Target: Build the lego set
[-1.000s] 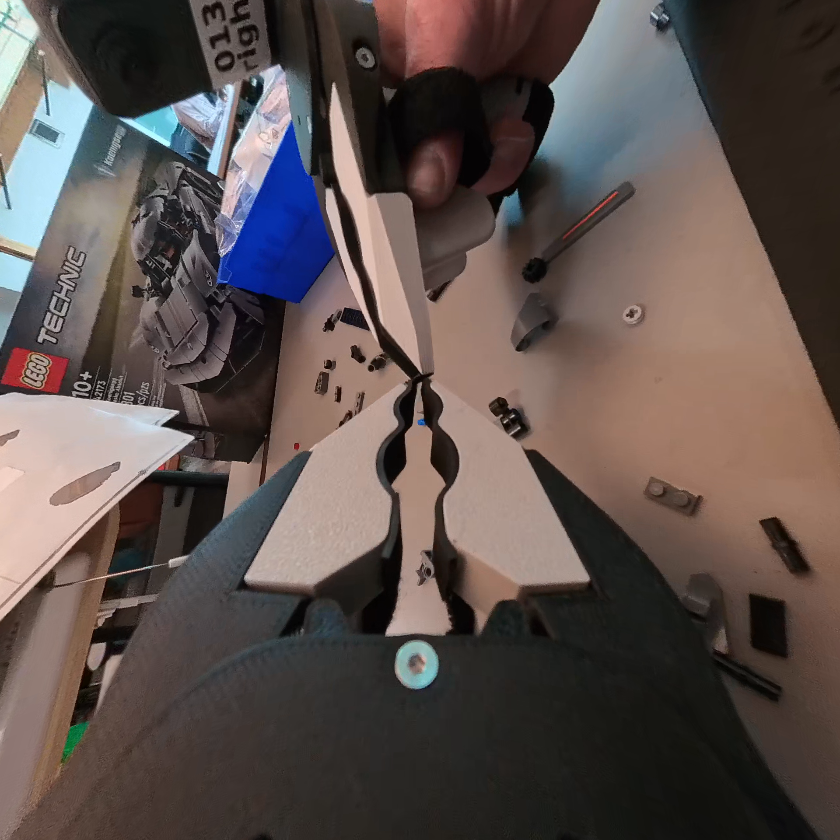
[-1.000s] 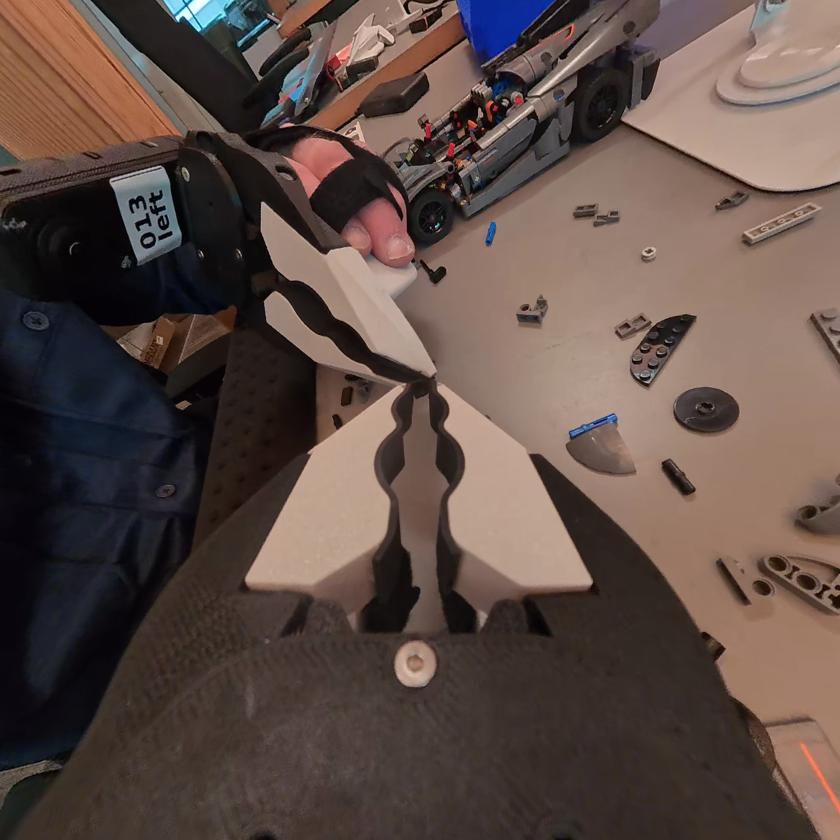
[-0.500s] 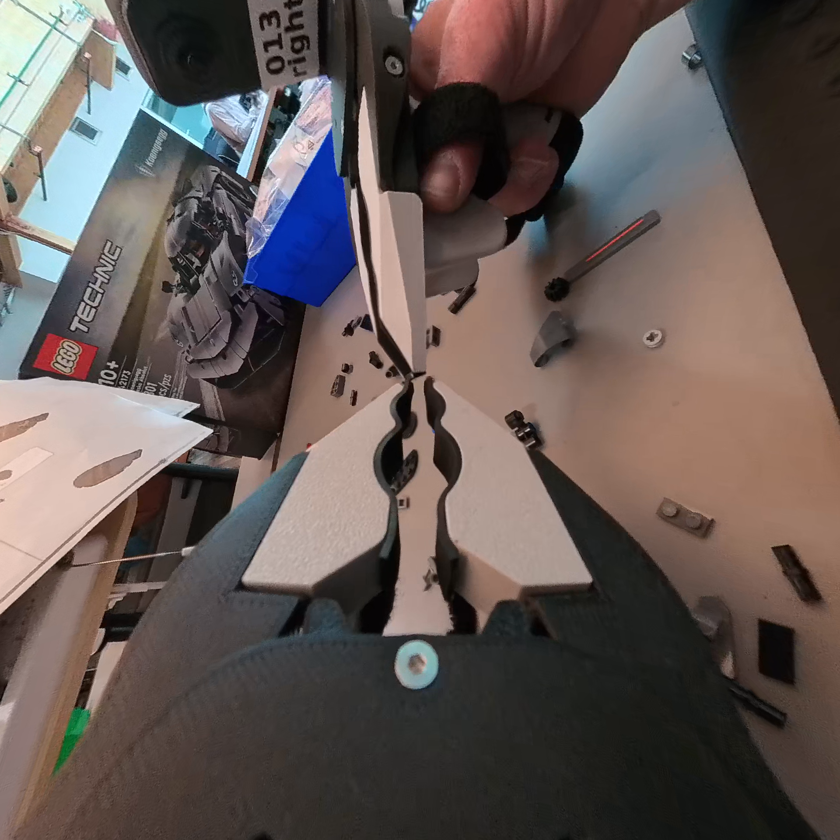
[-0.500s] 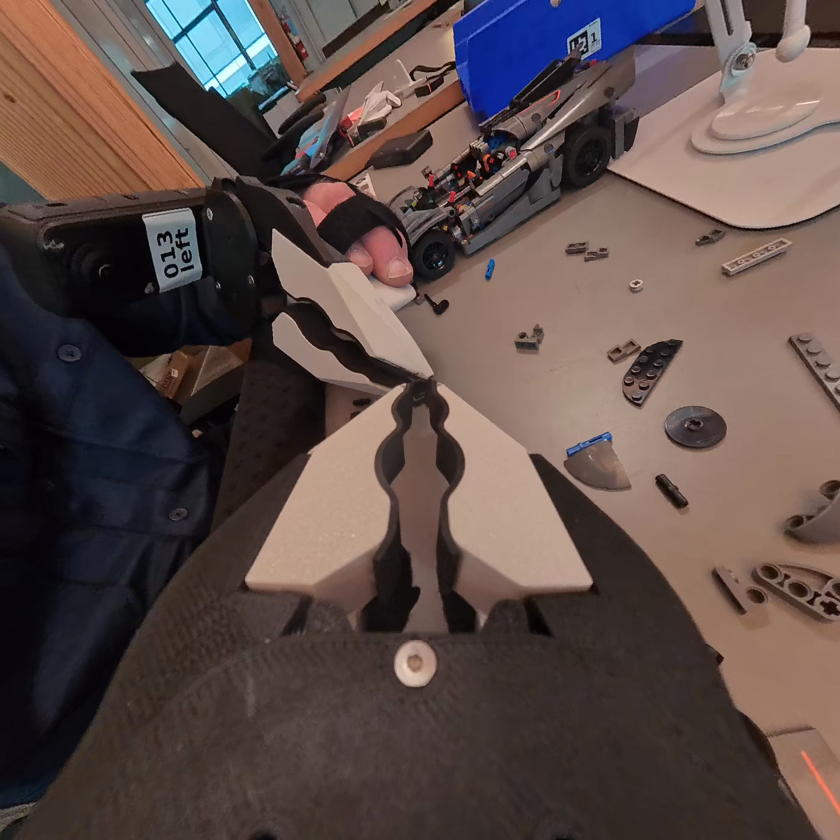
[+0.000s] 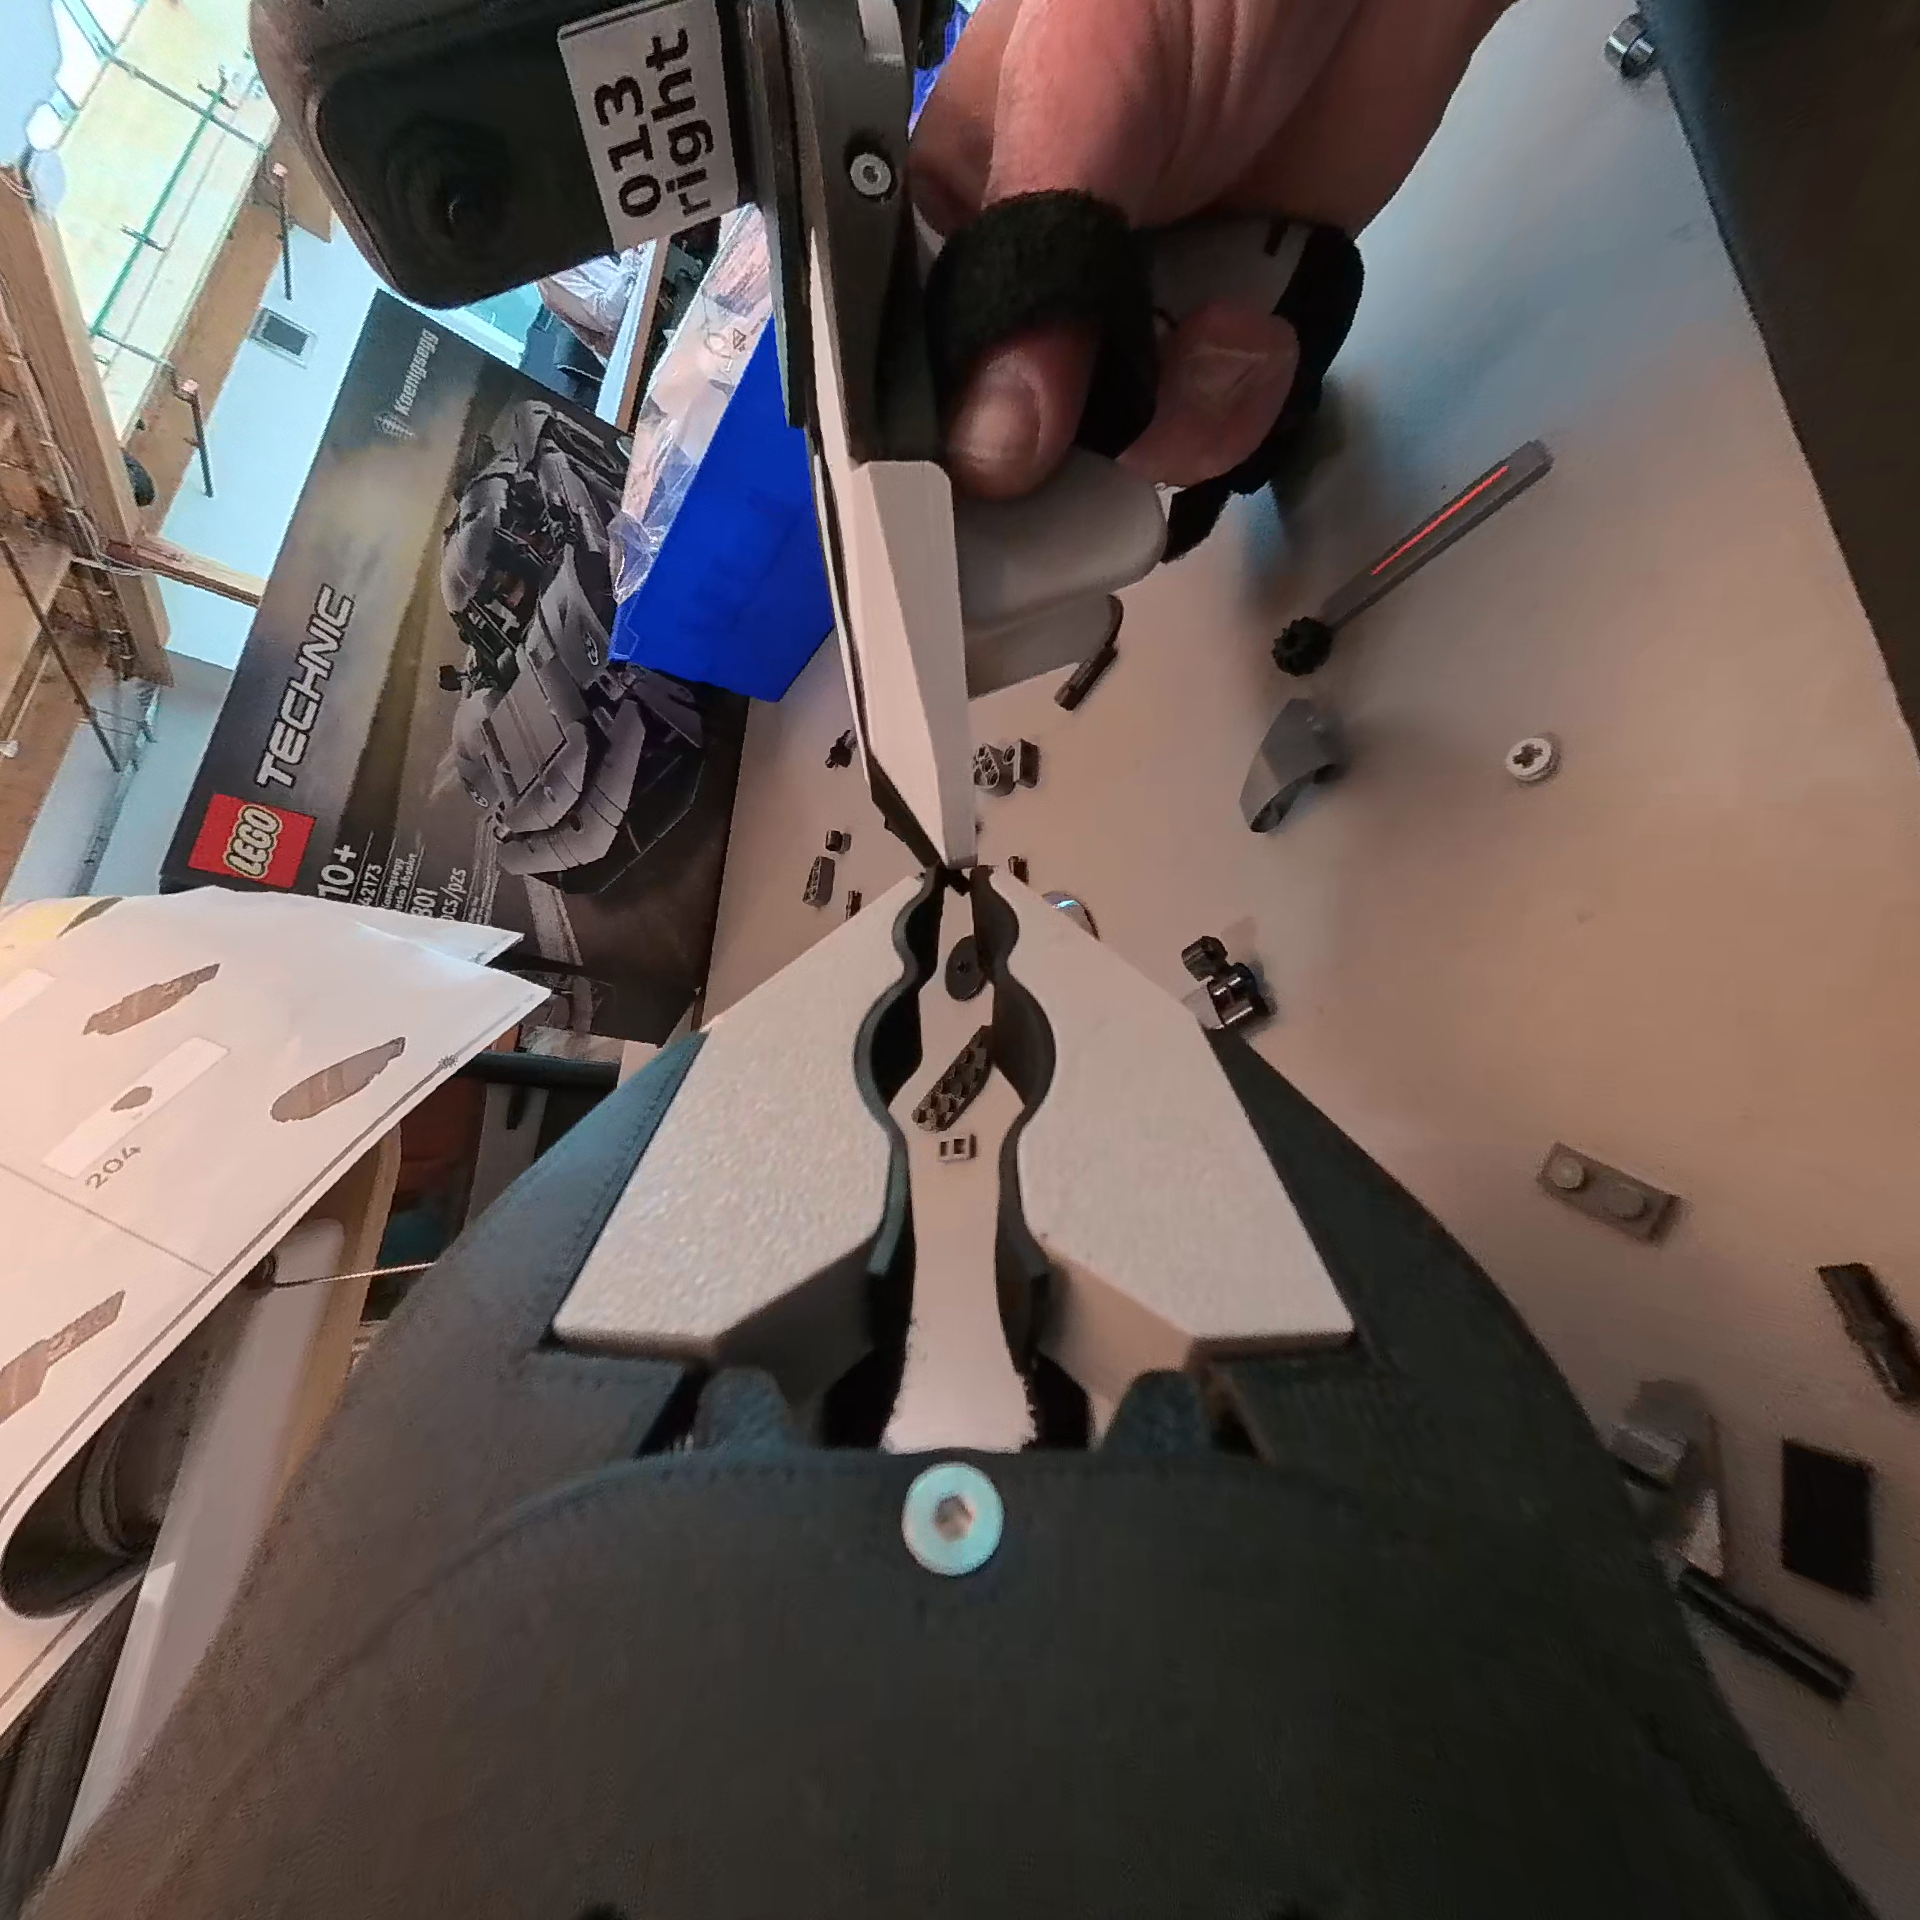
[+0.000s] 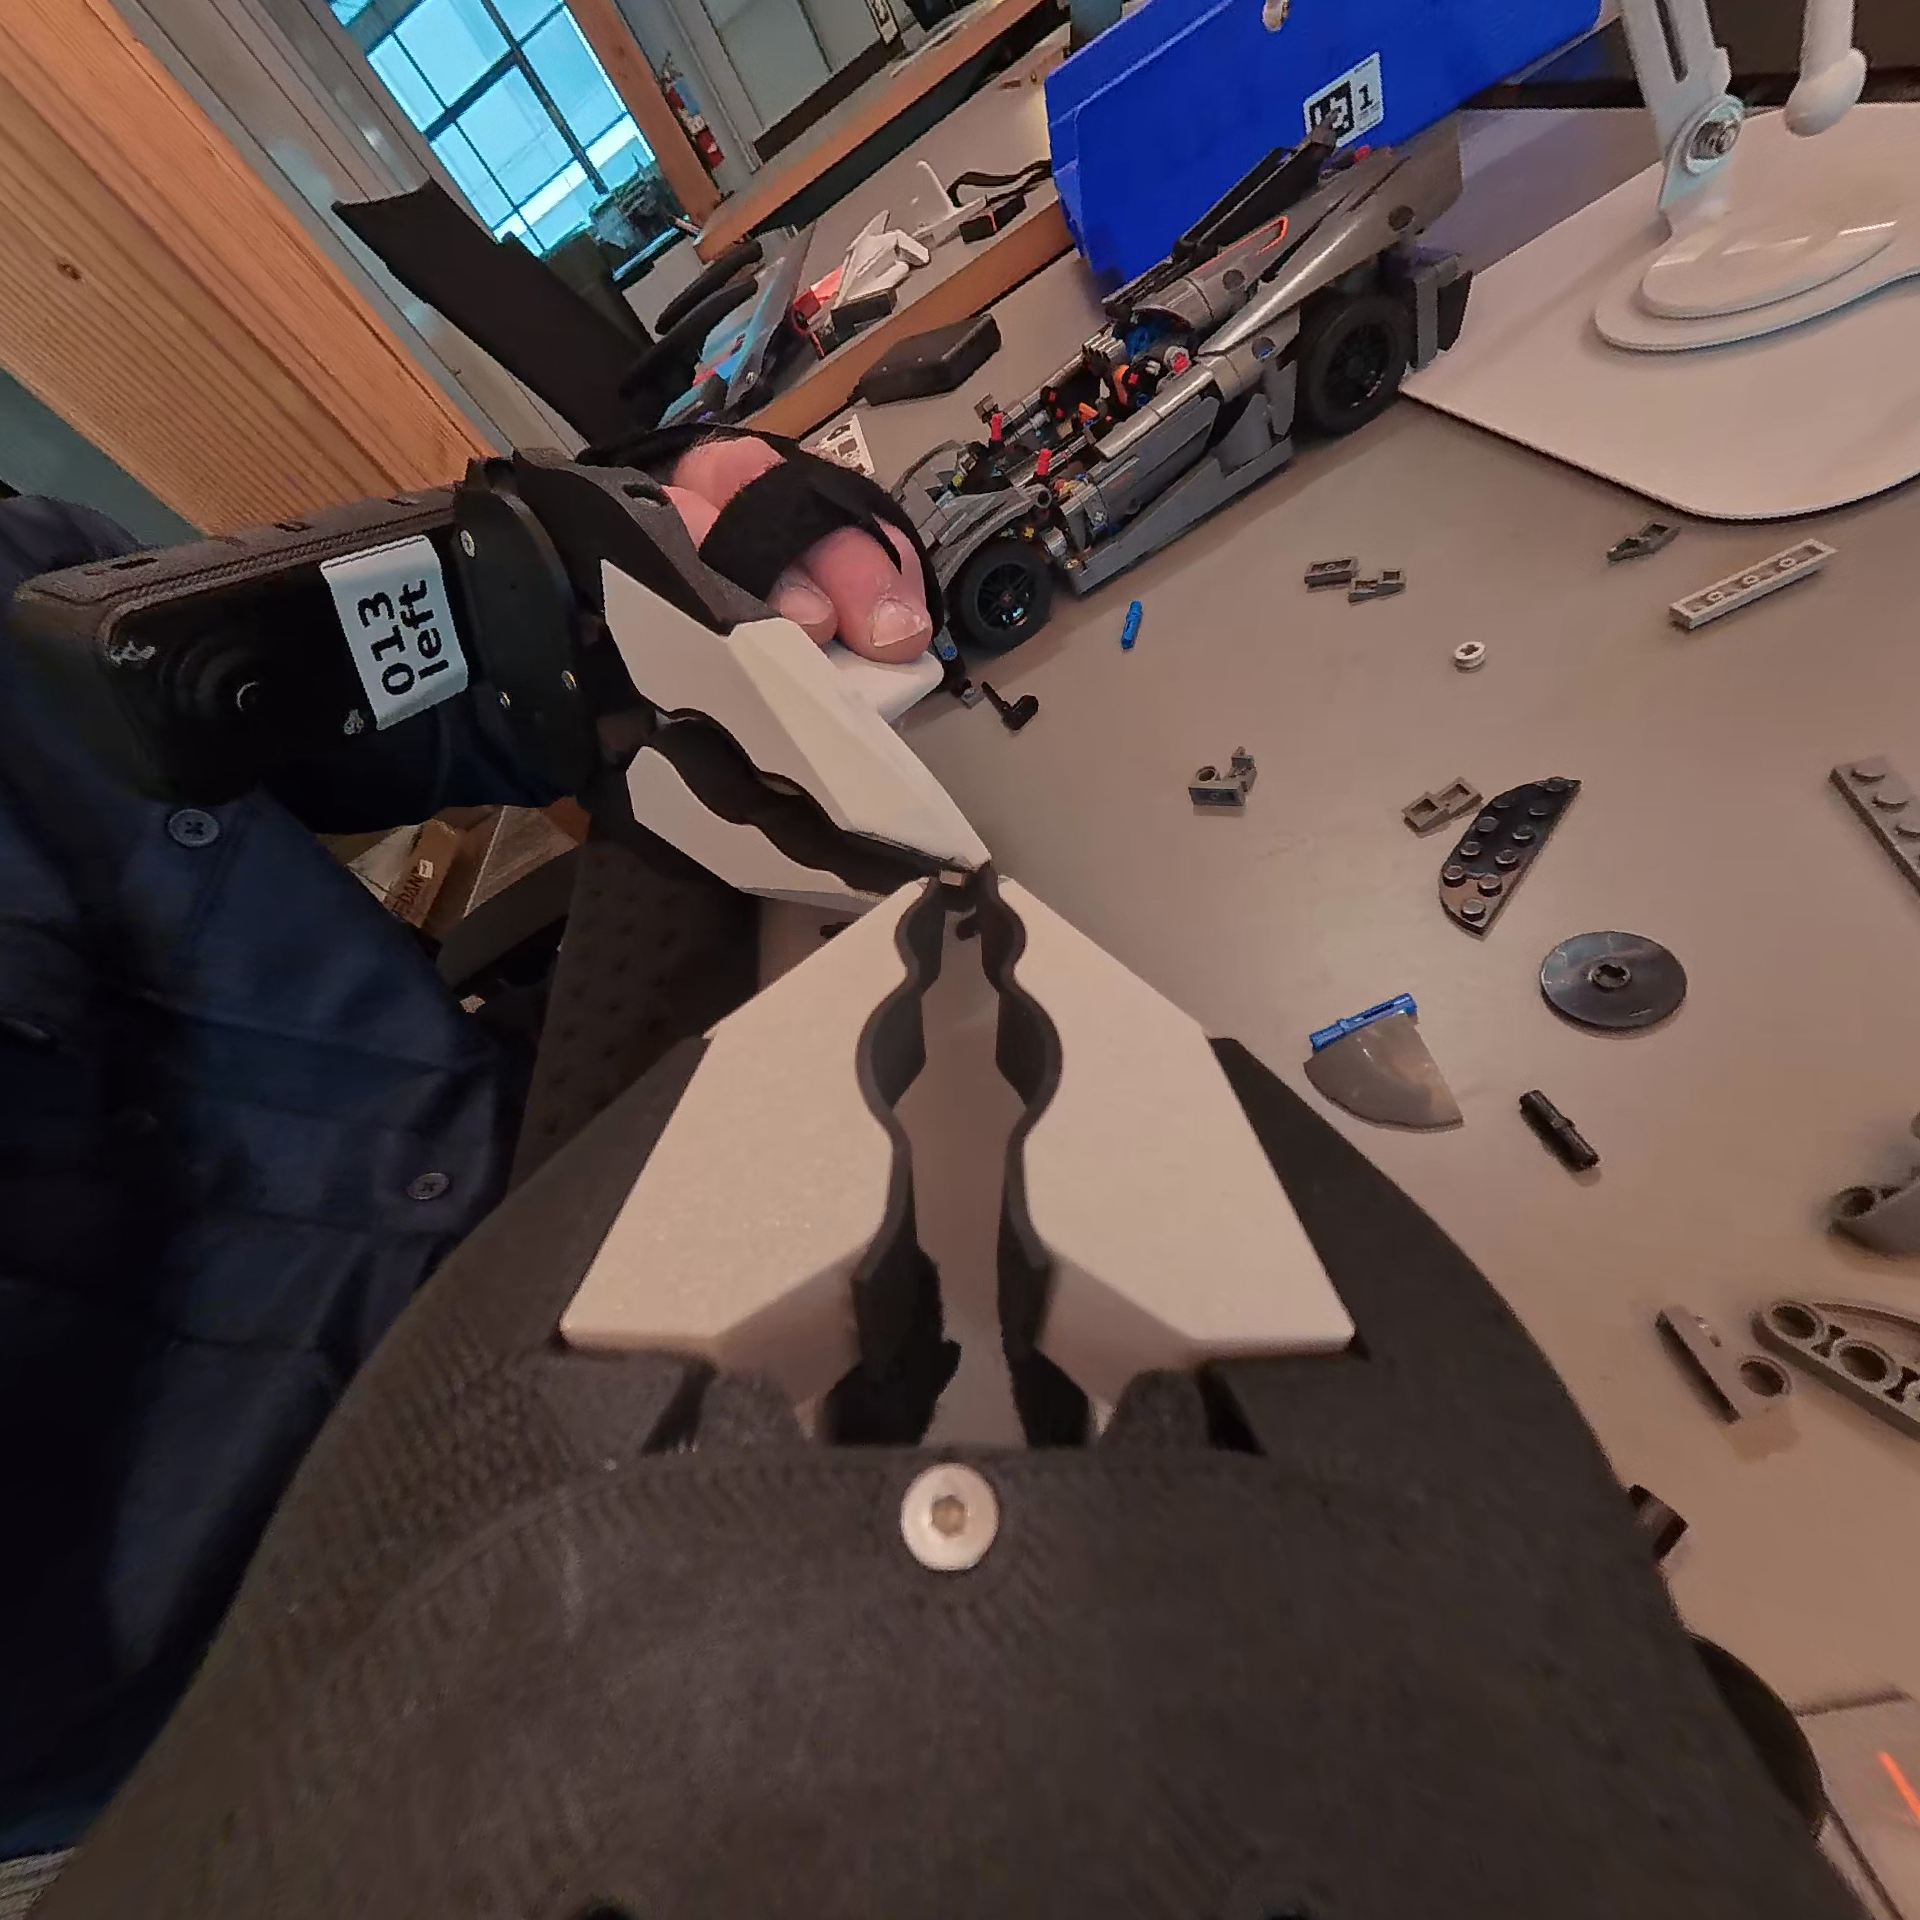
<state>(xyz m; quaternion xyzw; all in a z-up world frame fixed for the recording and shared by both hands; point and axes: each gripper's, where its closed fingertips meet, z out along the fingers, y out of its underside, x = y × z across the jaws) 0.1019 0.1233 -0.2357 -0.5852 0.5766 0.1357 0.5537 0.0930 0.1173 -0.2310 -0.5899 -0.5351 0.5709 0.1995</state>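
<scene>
Right wrist view — right gripper (image 6: 961, 891) and left gripper (image 6: 951, 864) meet tip to tip, both pinched narrow on a tiny dark piece (image 6: 964, 902); toy car (image 6: 1195, 436) at one o'clock, beside the blue bin (image 6: 1247, 135) — contents unseen.

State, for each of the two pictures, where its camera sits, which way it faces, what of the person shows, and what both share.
Left wrist view: on the left tool, facing along it over the table toward the set's box; a hand shows.
Right wrist view: on the right tool, facing the car model; a hand and sleeve show.
Shared: the tool tips meeting, and the blue bin.
</scene>
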